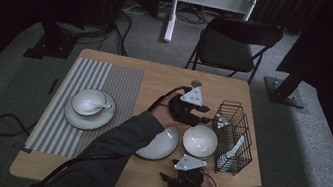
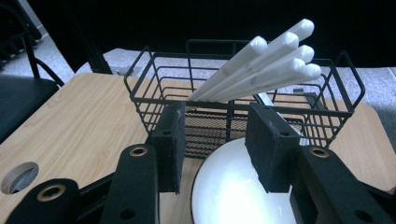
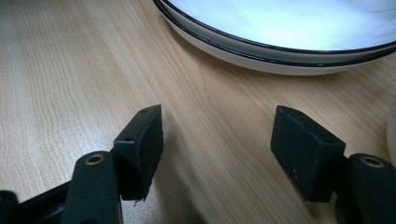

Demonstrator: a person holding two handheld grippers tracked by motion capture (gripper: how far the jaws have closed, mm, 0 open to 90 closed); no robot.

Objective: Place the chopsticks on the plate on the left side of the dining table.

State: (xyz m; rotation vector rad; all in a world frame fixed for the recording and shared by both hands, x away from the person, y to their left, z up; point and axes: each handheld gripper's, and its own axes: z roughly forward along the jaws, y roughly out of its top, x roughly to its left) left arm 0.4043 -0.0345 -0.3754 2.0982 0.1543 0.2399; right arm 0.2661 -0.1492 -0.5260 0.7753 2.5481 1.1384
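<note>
While the left gripper (image 1: 209,114) hung above the far rim of the loose white bowl (image 1: 200,140), its jaws stood apart with nothing pinched between them; in the left gripper view its two black pads (image 2: 170,144) framed the wire basket (image 2: 140,100) beyond. That one basket sat at the table's right edge, just beside the bowl, and held five white chopstick-like sticks (image 2: 261,70) leaning together, their rounded ends poking over the rim. The right gripper (image 1: 185,173) rested low over the near edge of the wooden table (image 1: 166,81), released as well, bare tabletop between its pads (image 3: 140,144). Two plates could be counted: one (image 1: 161,146) lay just left of the loose bowl, partly under the left sleeve, and a second plate (image 1: 87,117) sat on the one striped mat (image 1: 101,78) at the left. On that second plate stood a second bowl (image 1: 88,100) with a single white spoon (image 1: 99,105) resting in it. Behind the table stood one folding chair (image 1: 230,43).
</note>
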